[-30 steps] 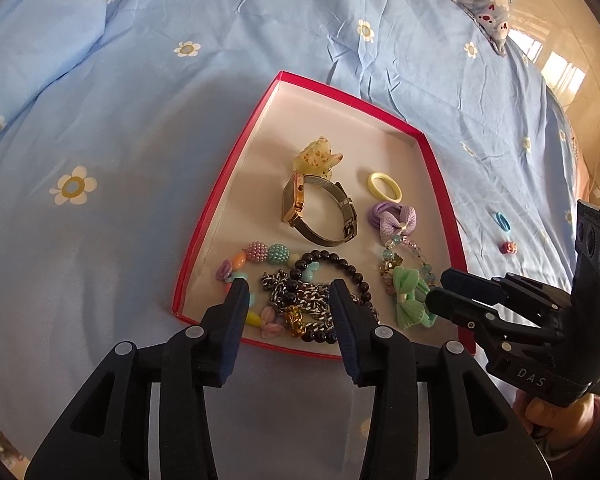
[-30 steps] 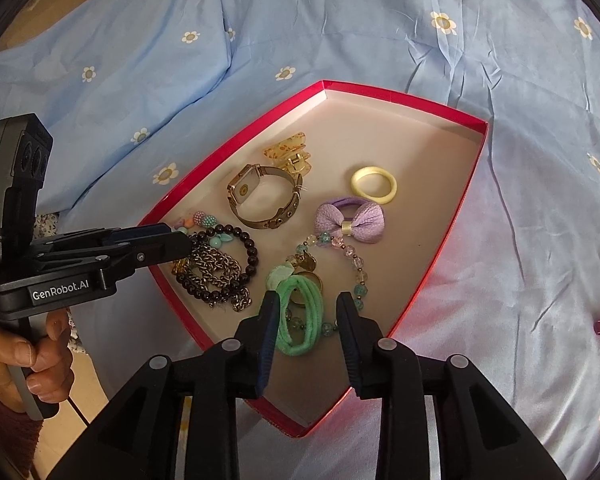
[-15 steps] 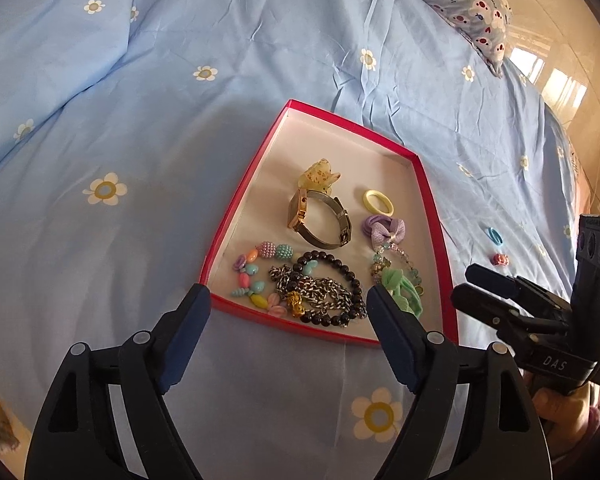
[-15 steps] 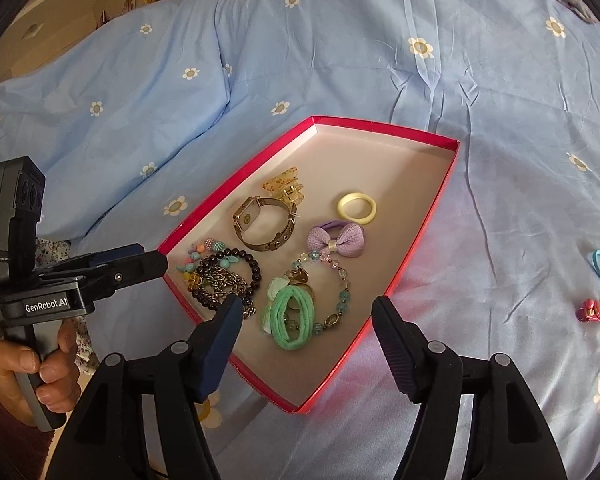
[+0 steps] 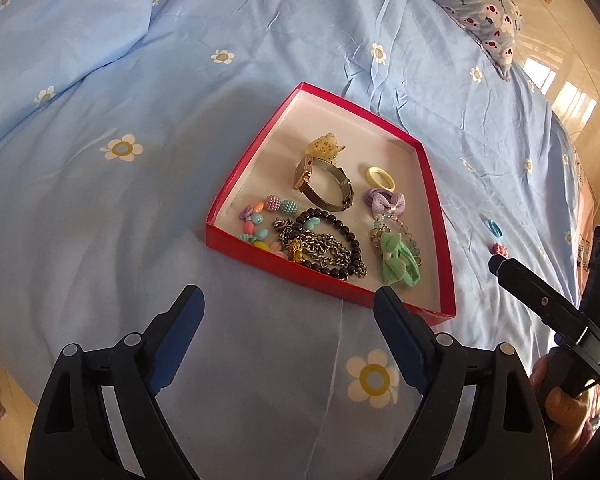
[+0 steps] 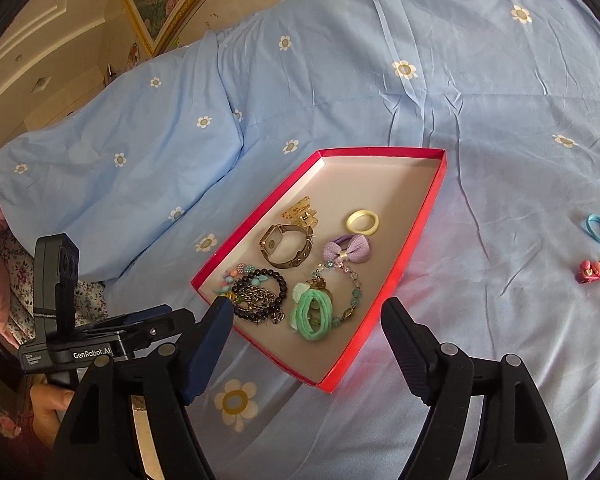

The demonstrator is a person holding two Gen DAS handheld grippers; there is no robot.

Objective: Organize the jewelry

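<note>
We see lots of bare blue bedsheet around the red box, so a hand could pass on every side. The far half of the box floor is bare too. The near half is crowded: a watch, black beads and a green bow lie close together. A blue ring and pink clip lie off to the right.
</note>
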